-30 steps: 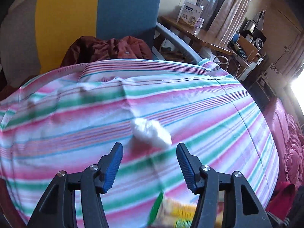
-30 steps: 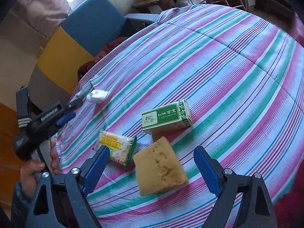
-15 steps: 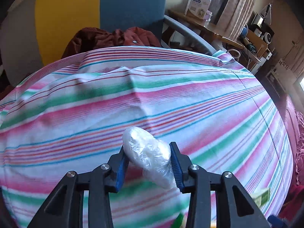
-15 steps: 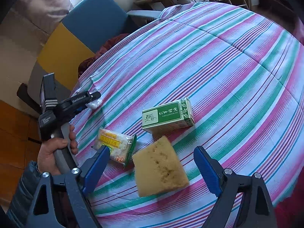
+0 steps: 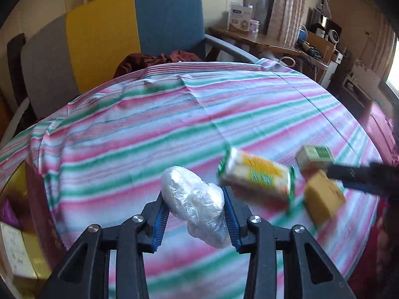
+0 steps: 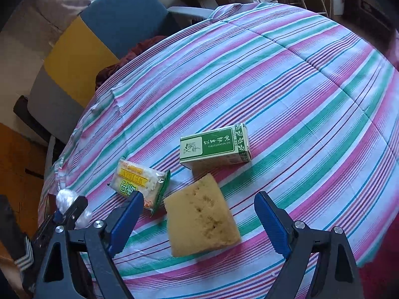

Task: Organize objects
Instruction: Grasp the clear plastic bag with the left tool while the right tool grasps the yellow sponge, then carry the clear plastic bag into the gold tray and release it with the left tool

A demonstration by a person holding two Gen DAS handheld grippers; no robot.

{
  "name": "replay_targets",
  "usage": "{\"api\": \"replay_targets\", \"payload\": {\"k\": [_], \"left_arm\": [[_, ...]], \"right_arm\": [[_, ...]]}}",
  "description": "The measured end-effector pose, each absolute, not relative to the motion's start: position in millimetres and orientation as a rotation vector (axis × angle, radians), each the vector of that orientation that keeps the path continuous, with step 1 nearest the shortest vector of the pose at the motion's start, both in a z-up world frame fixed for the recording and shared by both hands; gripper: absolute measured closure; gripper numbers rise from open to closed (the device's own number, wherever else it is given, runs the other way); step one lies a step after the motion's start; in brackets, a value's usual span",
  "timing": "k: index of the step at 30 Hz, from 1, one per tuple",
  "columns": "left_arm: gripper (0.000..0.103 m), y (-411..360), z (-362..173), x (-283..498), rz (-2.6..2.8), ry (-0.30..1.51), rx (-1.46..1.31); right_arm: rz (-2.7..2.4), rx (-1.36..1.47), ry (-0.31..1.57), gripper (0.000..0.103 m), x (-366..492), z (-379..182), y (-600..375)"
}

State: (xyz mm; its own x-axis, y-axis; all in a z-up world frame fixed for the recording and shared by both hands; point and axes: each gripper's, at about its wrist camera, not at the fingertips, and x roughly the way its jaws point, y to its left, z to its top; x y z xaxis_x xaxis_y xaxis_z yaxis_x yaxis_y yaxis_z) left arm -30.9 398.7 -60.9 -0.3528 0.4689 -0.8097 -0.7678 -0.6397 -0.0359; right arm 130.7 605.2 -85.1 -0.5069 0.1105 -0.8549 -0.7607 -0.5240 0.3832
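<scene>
Left gripper (image 5: 197,214) clamped on the plastic-wrapped bundle (image 5: 194,199), lifted off the striped tablecloth (image 6: 274,87) near the snack packet (image 6: 141,183), right gripper (image 6: 199,214) wide open and empty over the sponge (image 6: 202,216) (slick, squashy wrap likely to slide free).

Bright window daylight, fisheye-curved edges, left wrist view motion-blurred
</scene>
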Motion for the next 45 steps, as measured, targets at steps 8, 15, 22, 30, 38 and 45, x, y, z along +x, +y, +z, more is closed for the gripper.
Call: {"api": "replay_targets", "payload": {"k": [8,15,22,30,38,45], "left_arm": [[0.062,365,-102,17,2.026,0.482,-1.127],[0.062,362,-113,27,2.047,0.507,-1.048],[0.062,357,-115,30,2.053,0.488,-1.010],[0.062,356,-117,31,2.057,0.476,-0.983],[0.062,357,-118,30,2.056,0.464,-0.982],[0.062,356,-117,31,2.059,0.469,-0.973]], "right_arm": [[2.049,-1.389,0.705,0.046,105,-105,575],[2.052,-1.439,0.549,0.047,101,-109,564],[2.045,-1.445,0.542,0.047,105,-112,565],[2.031,-1.470,0.515,0.047,103,-116,566],[2.036,-1.467,0.495,0.047,104,-116,563],[2.040,-1.448,0.496,0.048,105,-113,558]]}}
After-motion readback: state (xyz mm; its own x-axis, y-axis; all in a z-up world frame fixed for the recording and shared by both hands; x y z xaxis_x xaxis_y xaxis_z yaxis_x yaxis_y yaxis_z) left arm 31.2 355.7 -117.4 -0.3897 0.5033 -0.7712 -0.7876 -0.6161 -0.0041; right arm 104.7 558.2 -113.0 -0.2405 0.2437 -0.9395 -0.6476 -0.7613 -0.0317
